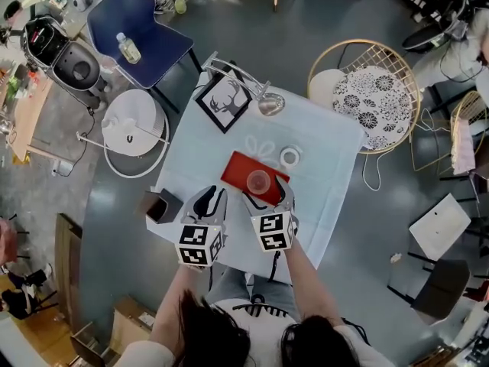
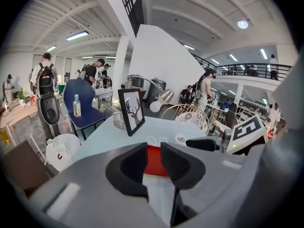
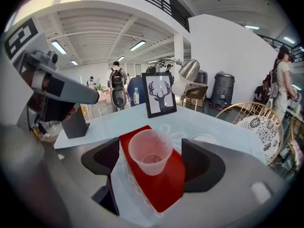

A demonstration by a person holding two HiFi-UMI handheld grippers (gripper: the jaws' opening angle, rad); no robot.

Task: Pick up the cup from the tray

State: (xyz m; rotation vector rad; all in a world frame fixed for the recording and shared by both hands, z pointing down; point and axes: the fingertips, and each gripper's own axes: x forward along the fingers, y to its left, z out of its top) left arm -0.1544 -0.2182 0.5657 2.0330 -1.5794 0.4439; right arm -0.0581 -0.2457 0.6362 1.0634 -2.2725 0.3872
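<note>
A clear plastic cup (image 1: 259,180) stands upright on a red tray (image 1: 238,167) on the pale blue tablecloth. In the right gripper view the cup (image 3: 151,152) sits between the wide-apart jaws of my right gripper (image 3: 151,161), with a gap on both sides, and the red tray (image 3: 168,186) lies under it. From the head view the right gripper (image 1: 268,198) is at the tray's near edge, open around the cup. My left gripper (image 1: 212,202) hovers just left of the tray; its jaws stand a narrow gap apart with nothing between them, and the tray (image 2: 153,159) shows through the gap.
A framed deer picture (image 1: 227,102) and a desk lamp (image 1: 269,104) stand at the table's far side. A white ring (image 1: 289,157) lies right of the tray, a black box (image 1: 162,205) sits at the near left corner. A wicker chair (image 1: 374,90) and a blue chair (image 1: 137,29) flank the table.
</note>
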